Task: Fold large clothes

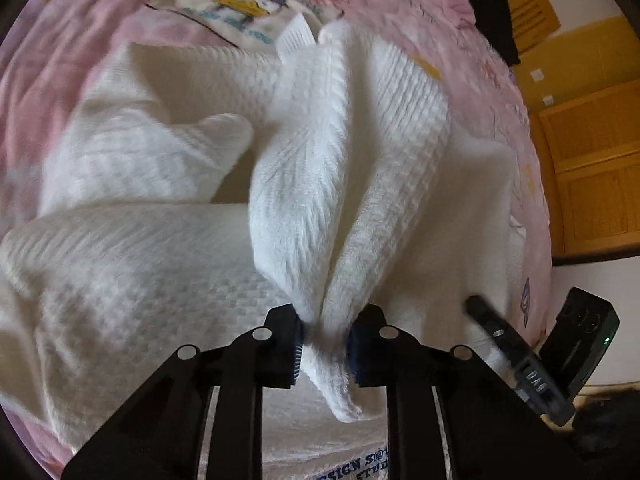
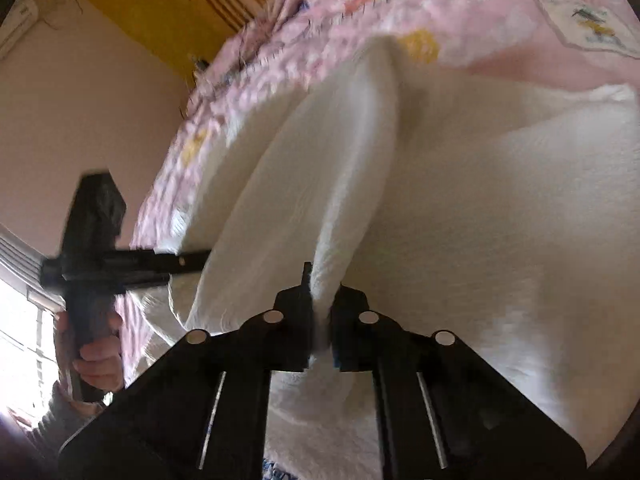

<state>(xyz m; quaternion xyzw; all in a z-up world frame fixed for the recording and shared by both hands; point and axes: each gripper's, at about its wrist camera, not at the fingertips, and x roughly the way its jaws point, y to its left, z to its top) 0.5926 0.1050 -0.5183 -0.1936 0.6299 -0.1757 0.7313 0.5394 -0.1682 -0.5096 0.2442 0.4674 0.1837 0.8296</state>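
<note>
- The left gripper point(image 1: 325, 350) pinches a bunched fold of a white knitted garment point(image 1: 160, 264), its 2 black fingers point(image 1: 286, 346) pressed against the cloth from either side, with a tail of fabric hanging out below the jaws
- From that pinch the knit rises in 2 thick ridges that run away from the camera toward a ribbed white edge point(image 1: 295, 36) at the far end
- The garment lies spread over a pink patterned bedspread point(image 1: 72, 40), with one rounded lobe of cloth point(image 1: 224, 136) folded up to the left of the ridges
- A printed panel with blue and yellow figures point(image 1: 248, 4) shows on the bedspread beyond the garment
- In the left wrist view the other black tool point(image 1: 532, 364) appears at the right edge, a small green light lit on its body
- The right gripper point(image 2: 322, 330) is clamped on another fold of the same white garment point(image 2: 500, 240), the cloth drawn up into 1 long taut ridge between its closed fingers point(image 2: 296, 324)
- Seen from the right wrist, the person's left hand point(image 2: 98, 368) grips the handle of the left tool at the left edge of the frame, beside the bed
- Yellow wooden cupboard doors point(image 1: 592, 168) stand beyond the bed
- A wall air conditioner point(image 2: 18, 24) sits high in the corner
- Both views are blurred
</note>
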